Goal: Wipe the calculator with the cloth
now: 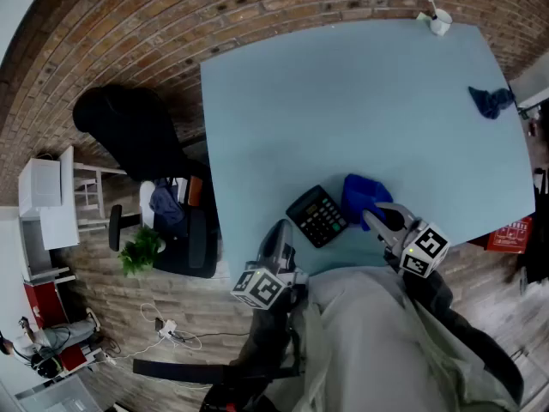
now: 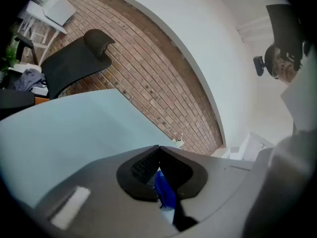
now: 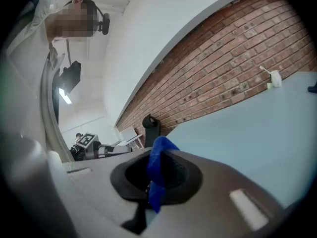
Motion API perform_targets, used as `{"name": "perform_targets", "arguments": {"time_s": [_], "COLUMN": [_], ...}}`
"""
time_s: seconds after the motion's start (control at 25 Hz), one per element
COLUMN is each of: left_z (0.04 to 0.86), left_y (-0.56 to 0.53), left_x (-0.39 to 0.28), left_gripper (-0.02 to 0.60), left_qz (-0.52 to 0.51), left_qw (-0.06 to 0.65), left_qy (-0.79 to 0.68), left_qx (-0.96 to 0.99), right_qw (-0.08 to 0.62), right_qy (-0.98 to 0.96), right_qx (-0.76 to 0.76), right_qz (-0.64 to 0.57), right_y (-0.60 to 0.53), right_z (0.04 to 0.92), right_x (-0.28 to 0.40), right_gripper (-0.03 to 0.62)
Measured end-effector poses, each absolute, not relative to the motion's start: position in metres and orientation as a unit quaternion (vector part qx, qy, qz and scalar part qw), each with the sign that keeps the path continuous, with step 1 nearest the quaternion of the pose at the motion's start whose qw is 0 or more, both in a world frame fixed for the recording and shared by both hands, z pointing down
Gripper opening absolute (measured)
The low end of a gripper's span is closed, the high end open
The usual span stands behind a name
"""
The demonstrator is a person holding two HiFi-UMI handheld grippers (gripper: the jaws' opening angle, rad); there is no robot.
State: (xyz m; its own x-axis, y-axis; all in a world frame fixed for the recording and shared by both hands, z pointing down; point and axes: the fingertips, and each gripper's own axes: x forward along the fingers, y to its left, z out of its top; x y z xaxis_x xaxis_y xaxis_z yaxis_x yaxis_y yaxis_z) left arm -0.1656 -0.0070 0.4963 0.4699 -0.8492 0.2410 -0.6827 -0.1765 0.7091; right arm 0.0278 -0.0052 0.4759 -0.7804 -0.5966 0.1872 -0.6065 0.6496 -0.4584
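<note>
A black calculator (image 1: 317, 215) lies tilted near the front edge of the pale blue table (image 1: 343, 101). Just right of it sits a crumpled blue cloth (image 1: 362, 196). My right gripper (image 1: 371, 215) reaches in from the lower right and is shut on the cloth's near edge. In the right gripper view a fold of the cloth (image 3: 159, 148) sticks up from between the closed jaws of the right gripper (image 3: 157, 157). My left gripper (image 1: 279, 230) hovers at the table's front edge, left of the calculator, apart from it. Seen from its own camera, the left gripper (image 2: 159, 148) has its jaws together.
At the table's far right edge lies a dark blue rag (image 1: 491, 101), and a small white cup (image 1: 439, 22) stands at the far edge. A black office chair (image 1: 137, 136) and a potted plant (image 1: 141, 251) stand on the floor to the left. A brick wall (image 1: 214, 7) lies beyond.
</note>
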Motion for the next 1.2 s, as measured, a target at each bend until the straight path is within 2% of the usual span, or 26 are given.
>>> {"name": "perform_targets", "arguments": {"time_s": [0.2,0.36,0.4,0.48,0.56,0.6,0.68,0.8,0.88,1.0,1.2], "left_z": [0.509,0.533,0.539,0.552,0.567,0.574,0.583,0.597,0.604,0.605,0.602], "left_y": [-0.004,-0.011,-0.015,-0.022,-0.029,-0.033,-0.041,-0.055,-0.059,-0.057,-0.049], "left_x": [-0.164,-0.174,-0.173,-0.168,-0.164,-0.162,-0.156,-0.143,-0.139,-0.137,-0.127], "left_gripper": [0.009,0.082,0.107,0.225,0.271,0.297,0.351,0.399,0.405,0.399,0.336], "left_qz": [-0.101,-0.076,-0.057,-0.001,0.057,0.080,0.114,0.153,0.173,0.186,0.183], "left_qw": [0.395,0.386,0.381,0.367,0.345,0.334,0.316,0.294,0.286,0.272,0.238], "left_qy": [-0.528,-0.542,-0.540,-0.532,-0.527,-0.525,-0.519,-0.512,-0.507,-0.494,-0.475], "left_qx": [0.745,0.743,0.749,0.763,0.775,0.779,0.786,0.793,0.795,0.805,0.827], "right_qw": [0.021,0.061,0.097,0.220,0.343,0.376,0.365,0.309,0.333,0.348,0.374], "right_qy": [-0.914,-0.925,-0.926,-0.916,-0.892,-0.883,-0.884,-0.898,-0.898,-0.904,-0.899], "right_qx": [0.307,0.278,0.266,0.236,0.224,0.232,0.262,0.287,0.264,0.217,0.201], "right_qz": [0.262,0.253,0.250,0.238,0.191,0.162,0.131,0.128,0.112,0.121,0.109], "right_y": [-0.001,0.002,0.006,0.017,0.020,0.017,0.004,-0.005,0.001,0.012,0.004], "right_z": [0.483,0.491,0.499,0.525,0.545,0.547,0.541,0.534,0.548,0.573,0.611], "right_x": [0.033,0.032,0.033,0.042,0.064,0.077,0.095,0.096,0.083,0.057,0.034], "right_gripper": [0.008,0.008,0.008,0.009,0.012,0.021,0.072,0.199,0.261,0.267,0.267]}}
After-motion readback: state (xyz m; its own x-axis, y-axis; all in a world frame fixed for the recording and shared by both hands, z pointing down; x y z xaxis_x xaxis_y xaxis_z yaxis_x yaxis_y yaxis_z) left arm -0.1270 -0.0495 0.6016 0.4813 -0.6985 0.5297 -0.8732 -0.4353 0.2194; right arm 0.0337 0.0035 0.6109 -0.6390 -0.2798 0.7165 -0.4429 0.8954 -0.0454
